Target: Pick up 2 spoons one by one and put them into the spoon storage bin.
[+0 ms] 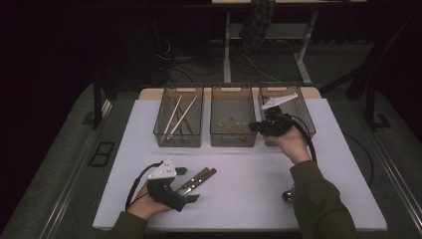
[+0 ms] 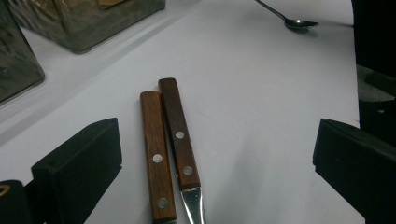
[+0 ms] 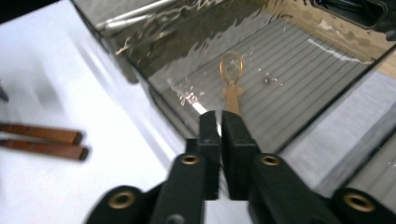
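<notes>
The left tool (image 1: 186,184) is low on the desk (image 1: 249,169), near its front-left edge; its jaws stand wide apart, w/ two knives (image 2: 168,154) between them; the knives lie flat, side by side and touching, brown wood handles w/ rivets; neither jaw touches them, as the left gripper view shows. The right tool (image 3: 219,135) is held above the front wall of the middle bin (image 1: 233,139); its jaws are closed, w/ only a thin gap, on the end of a small gold spoon (image 3: 232,77); the spoon points down into the bin, bowl near the ribbed floor; I cannot tell if the bowl touches the floor. The left bin (image 1: 178,140) holds chopsticks (image 1: 179,113). A steel spoon (image 1: 288,195) lies on the desk at front-right, beside the person's right sleeve.
</notes>
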### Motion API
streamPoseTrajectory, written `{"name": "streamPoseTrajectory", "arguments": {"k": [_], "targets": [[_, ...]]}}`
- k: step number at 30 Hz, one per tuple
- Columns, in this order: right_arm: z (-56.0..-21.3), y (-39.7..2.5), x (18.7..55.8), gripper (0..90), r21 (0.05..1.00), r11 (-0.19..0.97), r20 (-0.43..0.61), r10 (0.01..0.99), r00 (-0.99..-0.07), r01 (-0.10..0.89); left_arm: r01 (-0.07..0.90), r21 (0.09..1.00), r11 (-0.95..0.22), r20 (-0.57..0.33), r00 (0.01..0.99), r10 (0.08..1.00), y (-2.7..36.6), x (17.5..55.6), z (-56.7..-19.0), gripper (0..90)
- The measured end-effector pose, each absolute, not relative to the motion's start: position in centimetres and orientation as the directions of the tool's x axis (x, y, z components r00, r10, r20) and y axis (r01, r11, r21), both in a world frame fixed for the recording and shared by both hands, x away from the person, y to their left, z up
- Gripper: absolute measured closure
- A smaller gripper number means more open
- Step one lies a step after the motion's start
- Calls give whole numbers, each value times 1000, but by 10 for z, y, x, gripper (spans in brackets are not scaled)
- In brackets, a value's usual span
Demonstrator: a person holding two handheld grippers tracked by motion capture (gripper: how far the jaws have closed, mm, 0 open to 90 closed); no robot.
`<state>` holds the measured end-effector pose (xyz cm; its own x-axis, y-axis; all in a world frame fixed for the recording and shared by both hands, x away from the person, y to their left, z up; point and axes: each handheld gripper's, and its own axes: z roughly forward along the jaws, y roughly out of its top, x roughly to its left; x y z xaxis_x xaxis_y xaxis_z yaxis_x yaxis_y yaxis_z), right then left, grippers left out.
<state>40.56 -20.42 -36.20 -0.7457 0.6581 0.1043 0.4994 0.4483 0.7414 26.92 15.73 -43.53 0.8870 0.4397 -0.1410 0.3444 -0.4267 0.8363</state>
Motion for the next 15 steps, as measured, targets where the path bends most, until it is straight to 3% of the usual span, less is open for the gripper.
{"name": "streamPoseTrajectory", "arguments": {"k": [15], "targets": [[-384,-247,358,896,725,484,91,637,-765,489,345,837,-425,-140,885,444,158,269,-435,0]]}}
